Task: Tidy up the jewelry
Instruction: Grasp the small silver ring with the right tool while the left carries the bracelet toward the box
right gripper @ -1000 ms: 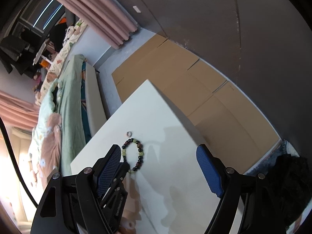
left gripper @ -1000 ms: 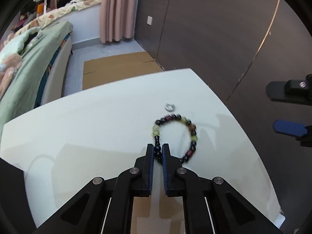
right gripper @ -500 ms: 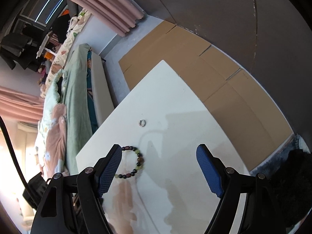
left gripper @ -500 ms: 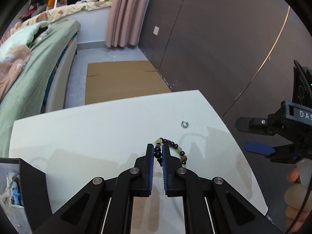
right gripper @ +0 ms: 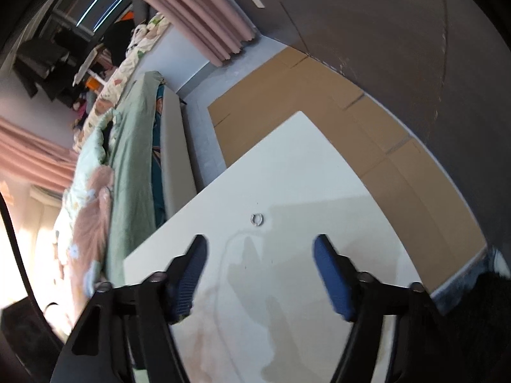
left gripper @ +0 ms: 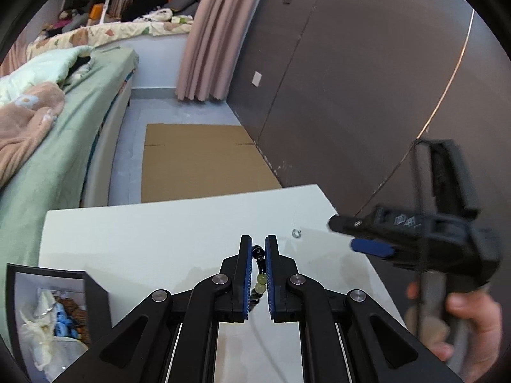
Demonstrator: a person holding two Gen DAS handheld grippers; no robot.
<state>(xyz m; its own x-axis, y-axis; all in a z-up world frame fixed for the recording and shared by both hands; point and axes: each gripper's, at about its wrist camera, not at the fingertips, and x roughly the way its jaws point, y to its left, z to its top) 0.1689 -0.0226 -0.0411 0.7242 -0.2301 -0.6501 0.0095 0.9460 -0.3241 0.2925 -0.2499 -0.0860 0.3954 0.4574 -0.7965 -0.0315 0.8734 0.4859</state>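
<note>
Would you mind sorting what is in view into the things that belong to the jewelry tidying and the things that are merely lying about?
Part of the job:
- beaded bracelet, clamped in the left gripper
- small silver ring on the white table
- open box at the table's near left
- right gripper, jaws apart and just narrowing, nothing between them

Just lying about:
- bed
- flattened cardboard on the floor
- pink curtain
</note>
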